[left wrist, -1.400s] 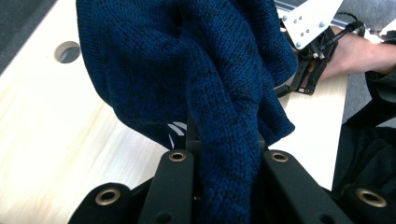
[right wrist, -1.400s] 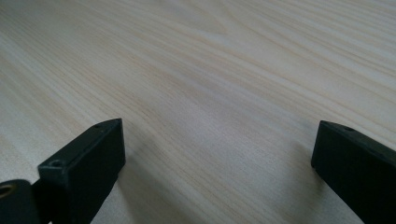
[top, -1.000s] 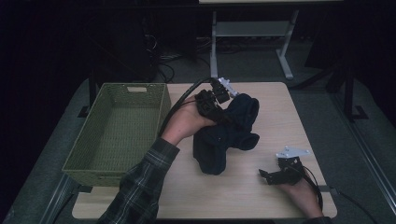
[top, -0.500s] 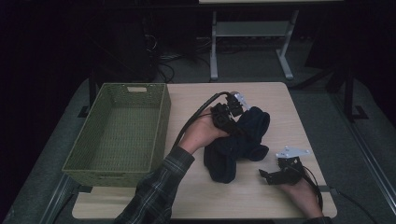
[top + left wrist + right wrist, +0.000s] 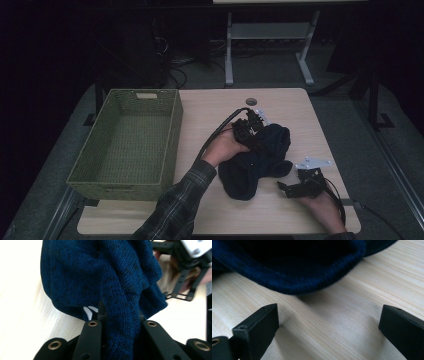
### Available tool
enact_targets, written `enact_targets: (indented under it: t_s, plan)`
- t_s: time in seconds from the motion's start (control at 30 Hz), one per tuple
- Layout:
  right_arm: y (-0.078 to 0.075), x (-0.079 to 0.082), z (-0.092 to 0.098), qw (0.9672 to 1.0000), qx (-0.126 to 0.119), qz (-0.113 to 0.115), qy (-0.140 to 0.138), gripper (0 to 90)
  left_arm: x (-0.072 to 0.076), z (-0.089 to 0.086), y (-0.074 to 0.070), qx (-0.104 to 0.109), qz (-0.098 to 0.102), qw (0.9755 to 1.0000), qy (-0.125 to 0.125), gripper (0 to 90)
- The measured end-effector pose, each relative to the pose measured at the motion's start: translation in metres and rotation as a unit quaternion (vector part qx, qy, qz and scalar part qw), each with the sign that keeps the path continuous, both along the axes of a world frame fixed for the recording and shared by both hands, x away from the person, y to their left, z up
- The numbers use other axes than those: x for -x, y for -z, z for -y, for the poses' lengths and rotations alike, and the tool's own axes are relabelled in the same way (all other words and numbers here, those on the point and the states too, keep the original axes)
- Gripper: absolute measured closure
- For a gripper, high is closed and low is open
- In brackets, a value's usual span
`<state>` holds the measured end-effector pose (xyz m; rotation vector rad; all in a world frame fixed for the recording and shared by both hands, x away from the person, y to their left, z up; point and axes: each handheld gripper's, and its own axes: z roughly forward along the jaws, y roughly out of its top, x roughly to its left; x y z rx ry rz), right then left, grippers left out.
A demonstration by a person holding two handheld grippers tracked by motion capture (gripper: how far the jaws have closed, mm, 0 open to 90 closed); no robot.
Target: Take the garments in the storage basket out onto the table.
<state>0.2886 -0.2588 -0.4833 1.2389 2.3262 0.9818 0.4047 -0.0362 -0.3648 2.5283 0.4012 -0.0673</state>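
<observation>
The left gripper [image 5: 120,340] clamps a fold of the dark blue knit garment [image 5: 257,160], its jaws just easing wider. The garment lies bunched on the wooden table [image 5: 210,107], long axis running one to seven o'clock. At four o'clock, the right gripper [image 5: 329,327] rests spread wide, just beside the hem.

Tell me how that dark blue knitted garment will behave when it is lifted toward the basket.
The knitted garment will probably flop and trail: it lies crumpled in soft folds on the table. It likely will not slip much, since a bunched ribbed fold sits between the left gripper jaws. It seems light for its bulk, so one grip may carry it to the basket.
</observation>
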Motion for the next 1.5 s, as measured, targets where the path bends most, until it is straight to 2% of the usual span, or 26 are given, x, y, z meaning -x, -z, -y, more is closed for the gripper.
enact_targets:
  t_s: [0.13,0.63,0.73,0.87,0.97,1.07,1.3,1.47,1.5]
  plan:
    - [0.0,0.0,0.0,1.0,-0.001,-0.002,0.002,2.2,-0.006,0.0,0.011,-0.007,-0.005,0.9999,-0.012,74.6]
    - [0.0,0.0,0.0,1.0,0.0,0.0,0.001,2.2,-0.021,0.001,0.044,-0.045,-0.006,0.9986,-0.028,71.9]
    - [0.0,0.0,0.0,1.0,0.0,-0.001,0.001,2.2,-0.024,0.002,0.056,-0.062,-0.007,0.9974,-0.036,70.5]
    - [0.0,0.0,0.0,1.0,-0.001,-0.002,0.002,2.2,-0.026,0.0,0.062,-0.058,-0.012,0.9973,-0.043,69.1]
    - [0.0,0.0,0.0,1.0,-0.001,-0.002,0.001,2.2,-0.026,0.0,0.062,-0.059,-0.01,0.9973,-0.043,67.0]
    - [0.0,0.0,0.0,1.0,-0.001,-0.002,0.002,2.2,-0.025,-0.002,0.057,-0.054,-0.004,0.9974,-0.047,59.4]
    - [0.0,0.0,0.0,1.0,-0.001,0.0,0.001,2.2,-0.024,-0.015,0.036,-0.031,0.016,0.9977,-0.058,39.5]
    - [0.0,0.0,0.0,1.0,-0.002,-0.002,0.002,2.2,-0.02,-0.022,0.022,-0.013,0.031,0.997,-0.07,33.3]
    - [0.0,0.0,0.0,1.0,-0.001,-0.002,0.002,2.2,-0.018,-0.027,0.016,-0.01,0.038,0.9967,-0.072,33.3]
